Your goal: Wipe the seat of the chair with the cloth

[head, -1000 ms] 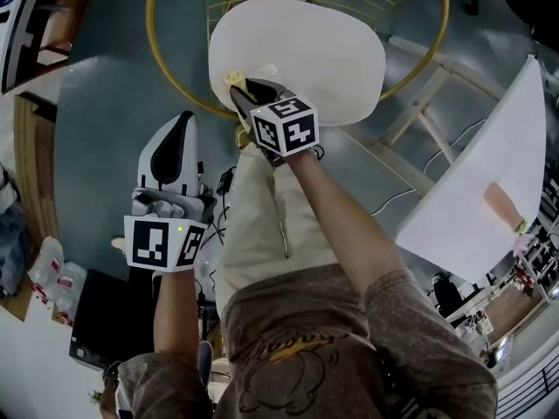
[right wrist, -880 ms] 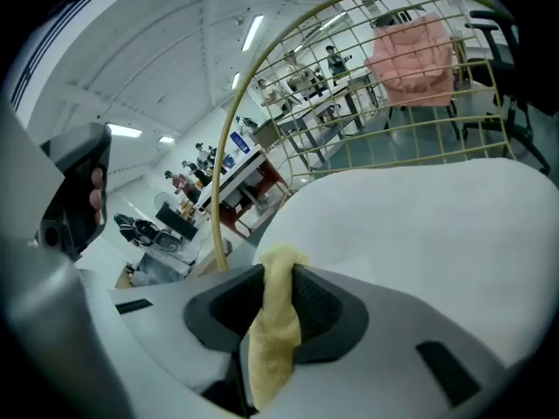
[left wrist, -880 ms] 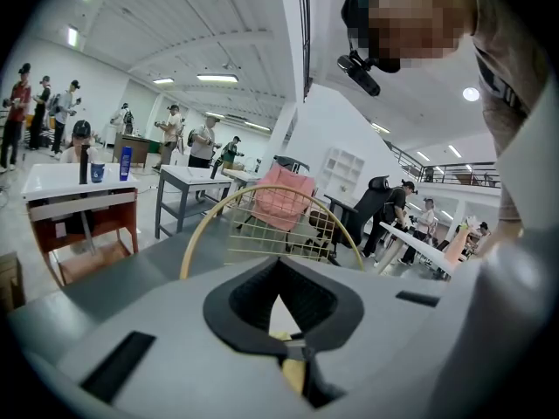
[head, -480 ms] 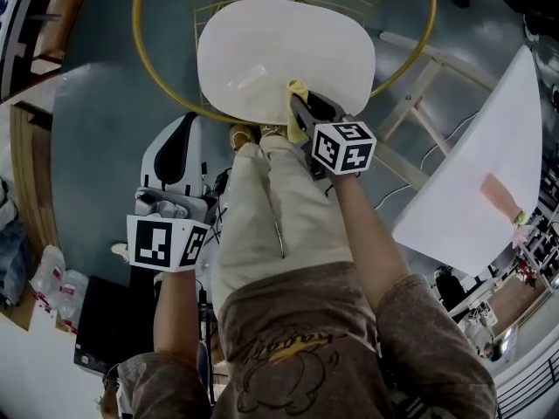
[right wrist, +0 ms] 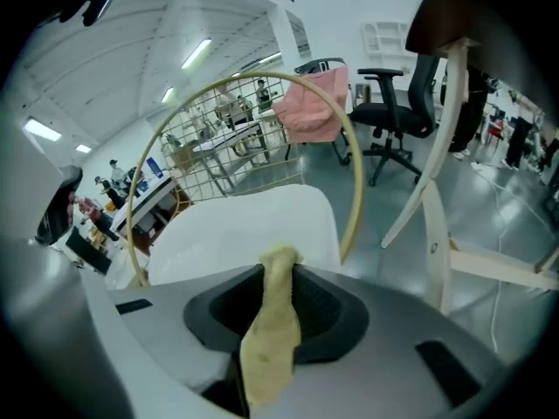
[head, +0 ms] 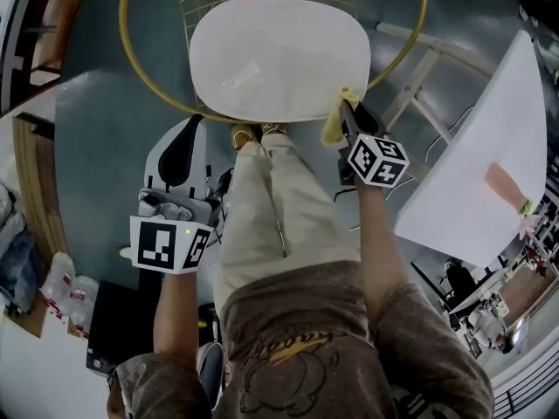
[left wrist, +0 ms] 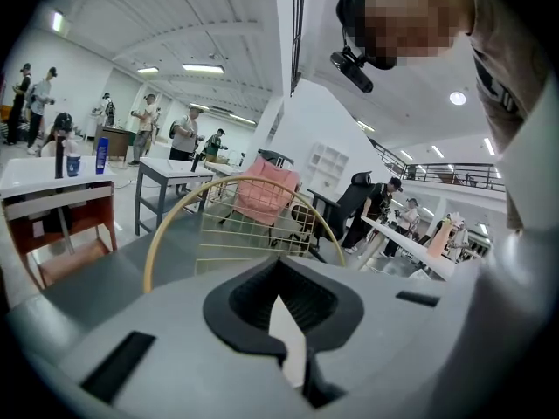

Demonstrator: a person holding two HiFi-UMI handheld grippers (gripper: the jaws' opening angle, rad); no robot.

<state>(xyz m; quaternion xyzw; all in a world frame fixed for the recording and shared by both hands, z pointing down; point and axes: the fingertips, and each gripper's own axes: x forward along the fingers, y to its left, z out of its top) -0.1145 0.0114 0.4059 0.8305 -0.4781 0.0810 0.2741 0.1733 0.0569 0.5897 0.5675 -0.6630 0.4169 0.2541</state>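
Observation:
The chair has a white seat (head: 279, 55) inside a gold wire frame (head: 140, 77). My right gripper (head: 348, 110) is shut on a yellow cloth (head: 335, 126) at the seat's front right corner, where the cloth hangs at the rim. In the right gripper view the cloth (right wrist: 271, 339) trails from between the jaws of the right gripper (right wrist: 278, 267), with the seat (right wrist: 253, 221) just beyond. My left gripper (head: 179, 160) hovers over the floor to the left of my legs, off the chair, jaws together and holding nothing. Seen in its own view, the left gripper (left wrist: 279, 293) faces the wire back.
A white tabletop (head: 489, 173) on pale wooden legs (head: 419, 77) stands close to the chair's right. A black box (head: 113, 321) and bottles (head: 61, 278) sit on the floor at lower left. A pink-draped chair (left wrist: 262, 190), desks and several people are farther off.
My right gripper has swept the cloth rightward along the seat's front, from the left part to the right corner. The left gripper has stayed in place.

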